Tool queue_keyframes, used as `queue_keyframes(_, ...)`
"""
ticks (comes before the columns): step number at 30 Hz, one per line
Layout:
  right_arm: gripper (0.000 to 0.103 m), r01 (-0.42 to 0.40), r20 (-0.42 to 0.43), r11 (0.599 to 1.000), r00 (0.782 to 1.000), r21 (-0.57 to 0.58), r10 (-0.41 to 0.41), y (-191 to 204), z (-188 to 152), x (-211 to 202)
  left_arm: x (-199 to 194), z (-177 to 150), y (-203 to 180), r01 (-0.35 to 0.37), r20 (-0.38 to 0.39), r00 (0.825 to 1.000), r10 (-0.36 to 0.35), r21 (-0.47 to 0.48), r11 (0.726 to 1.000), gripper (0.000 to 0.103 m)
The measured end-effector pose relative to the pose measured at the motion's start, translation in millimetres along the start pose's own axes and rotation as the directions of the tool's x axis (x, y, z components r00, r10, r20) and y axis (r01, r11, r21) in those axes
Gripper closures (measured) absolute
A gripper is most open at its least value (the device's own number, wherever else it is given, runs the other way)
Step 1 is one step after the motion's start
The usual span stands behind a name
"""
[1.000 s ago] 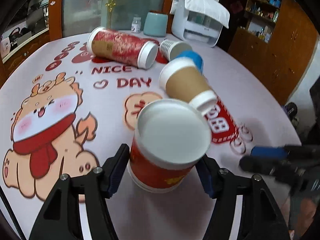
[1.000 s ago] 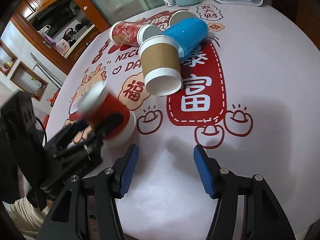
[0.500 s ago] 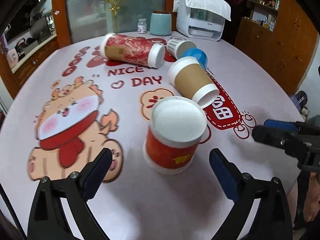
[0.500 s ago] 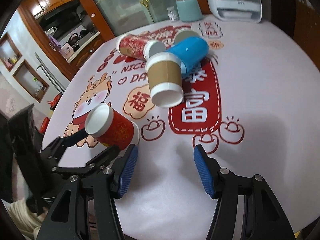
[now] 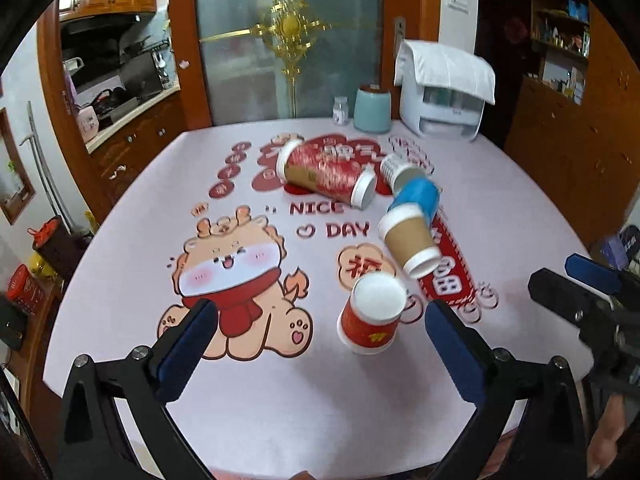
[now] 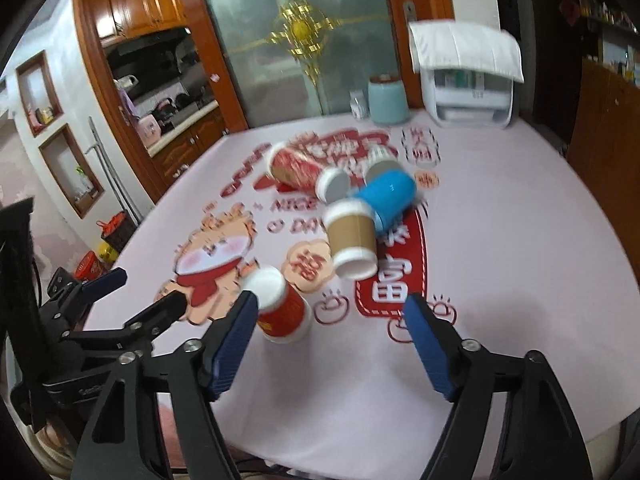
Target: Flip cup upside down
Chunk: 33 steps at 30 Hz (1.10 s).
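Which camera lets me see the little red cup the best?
The left wrist view. There the red cup stands sharp and whole, upside down on the table between the open jaws. The right wrist view shows the same cup blurred, with a blue finger covering part of it.

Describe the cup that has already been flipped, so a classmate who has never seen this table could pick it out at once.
Start at the cartoon dragon printed on the tablecloth. Just right of it, nearest the table's front edge, stands a short red cup. Unlike the brown cup, blue cup and tall red cup lying on their sides, it stands mouth-down, white base up.
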State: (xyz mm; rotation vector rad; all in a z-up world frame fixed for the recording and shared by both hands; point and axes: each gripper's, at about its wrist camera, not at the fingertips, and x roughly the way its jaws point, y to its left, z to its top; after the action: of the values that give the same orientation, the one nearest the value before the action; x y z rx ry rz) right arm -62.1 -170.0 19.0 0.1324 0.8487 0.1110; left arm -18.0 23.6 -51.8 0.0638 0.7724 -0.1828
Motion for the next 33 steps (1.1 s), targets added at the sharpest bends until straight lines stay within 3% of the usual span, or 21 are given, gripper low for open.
queue_keyframes(6, 0.013, 0.064, 0.124, 0.997, 0.991, -0.05, -0.057, 29.2, 13.1, -54.6, -24.8, 9.6, -10.0, -0.013, 0.032, 0.999, 0.013, 0.004, 1.0, 0.001)
queue_keyframes(13, 0.011, 0.104, 0.169, 0.993, 0.981, -0.054, -0.094, 41.9, 18.5, -85.9, -42.5, 8.4, -22.9, -0.036, 0.077, 0.996, 0.033, 0.037, 0.999, 0.001)
queue_keyframes(24, 0.011, 0.136, 0.175, 0.991, 0.975, 0.0, -0.134, 30.5, 7.5, -91.9, -33.6, 4.5, -13.1, -0.044, 0.036, 0.998, 0.044, -0.022, 0.999, 0.001)
queue_keyframes(33, 0.011, 0.138, 0.155, 0.99, 0.979, -0.008, -0.136, 26.8, 7.8, -76.8, -30.2, 5.4, -9.8, -0.054, 0.047, 0.997, 0.056, -0.036, 0.998, 0.001)
